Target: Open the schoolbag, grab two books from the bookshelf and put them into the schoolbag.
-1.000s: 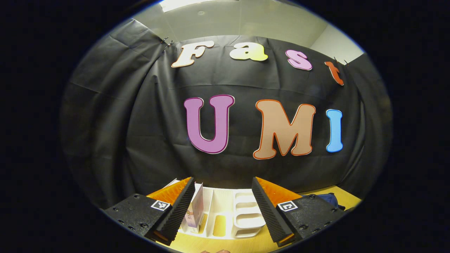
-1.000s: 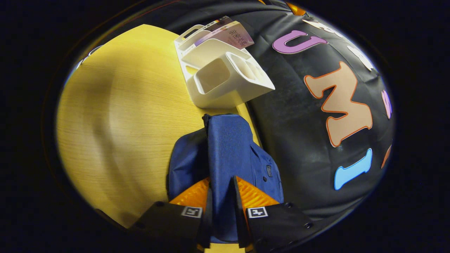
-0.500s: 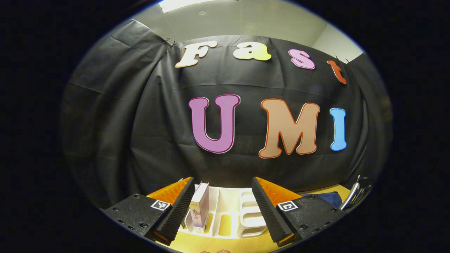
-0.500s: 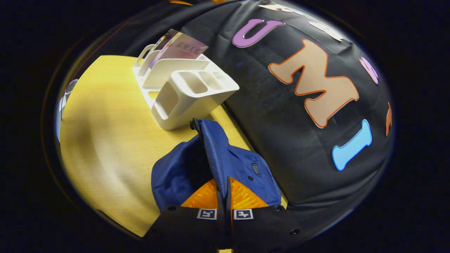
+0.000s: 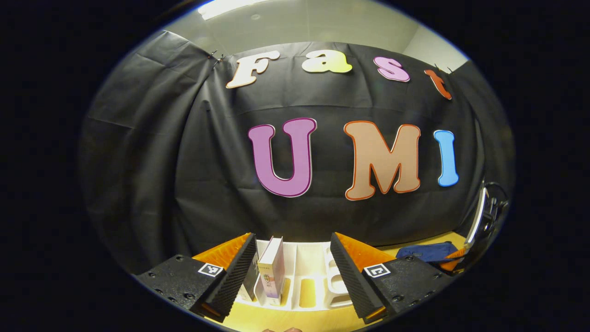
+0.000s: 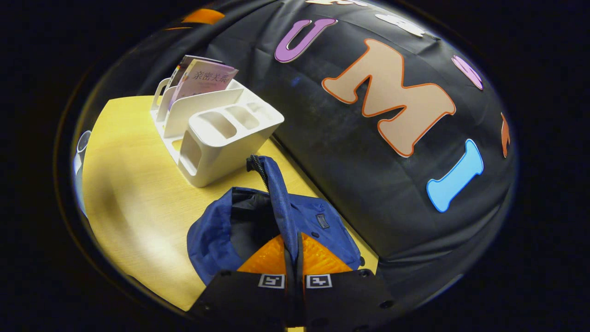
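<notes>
Here, nearest in the right gripper view, the right gripper (image 6: 293, 251) has its two fingers pressed together on one fold of blue fabric, the raised flap of the schoolbag (image 6: 276, 216). One schoolbag lies on the yellow wooden table (image 6: 133, 203), just in front of the booth wall. The flap stands up from the fingers to a zipper end (image 6: 256, 167) at its top. Left of the flap, the dark interior of the bag is exposed; right of it, the bag's front panel carries one small label patch.

Beyond the schoolbag, near but not touching it, stands one white bookshelf (image 6: 216, 133) with upright dividers and smaller open compartments at its near end. Two books (image 6: 203, 79) stand side by side in its far slots, leaning slightly.

In the left gripper view, the left gripper (image 5: 293, 267) has its two fingers spread wide with nothing between them. It hovers in front of the bookshelf (image 5: 304, 276), which shows in the gap between the fingers. One pale book (image 5: 272, 271) stands upright in a slot close to the left finger, and a second, darker book (image 5: 251, 281) is partly hidden beside it. Farther right, well apart from the shelf, the schoolbag (image 5: 428, 252) lies on the table with the right gripper (image 5: 454, 263) at its edge
</notes>
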Demonstrator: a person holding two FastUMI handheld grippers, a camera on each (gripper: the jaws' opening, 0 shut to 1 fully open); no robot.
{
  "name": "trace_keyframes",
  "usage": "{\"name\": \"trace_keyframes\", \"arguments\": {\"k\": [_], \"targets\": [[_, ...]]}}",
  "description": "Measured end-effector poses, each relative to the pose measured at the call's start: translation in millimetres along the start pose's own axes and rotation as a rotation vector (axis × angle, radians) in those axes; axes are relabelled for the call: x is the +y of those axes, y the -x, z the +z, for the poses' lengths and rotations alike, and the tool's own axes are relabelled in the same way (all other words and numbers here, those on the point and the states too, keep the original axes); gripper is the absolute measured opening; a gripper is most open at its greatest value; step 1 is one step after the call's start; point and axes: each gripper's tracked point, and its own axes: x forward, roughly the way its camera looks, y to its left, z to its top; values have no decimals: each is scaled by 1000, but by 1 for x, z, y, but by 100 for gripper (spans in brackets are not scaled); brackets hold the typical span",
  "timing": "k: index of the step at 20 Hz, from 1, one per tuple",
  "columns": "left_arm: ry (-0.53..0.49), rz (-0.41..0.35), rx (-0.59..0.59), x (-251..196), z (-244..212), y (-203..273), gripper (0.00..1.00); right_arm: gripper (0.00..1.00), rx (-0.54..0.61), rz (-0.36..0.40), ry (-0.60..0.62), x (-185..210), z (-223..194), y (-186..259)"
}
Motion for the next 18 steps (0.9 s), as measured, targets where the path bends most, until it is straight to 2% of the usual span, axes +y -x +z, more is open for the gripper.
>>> {"name": "trace_keyframes", "arguments": {"k": [2,4,9,14,18], "targets": [[7,-3,24,3,-9,-5,95,4,4,-13,-15,-8,3,0],[13,2,47,7,-17,-10,92,3,11,-23,-33,-15,6,2],[1,9,103,24,-35,-34,94,3,23,-42,-33,-20,5,2],[-41,-38,181,29,-55,-61,93,3,35,-54,-44,-21,5,2],[-42,-46,231,35,-68,-81,94,3,45,-77,-67,-28,4,4]]}}
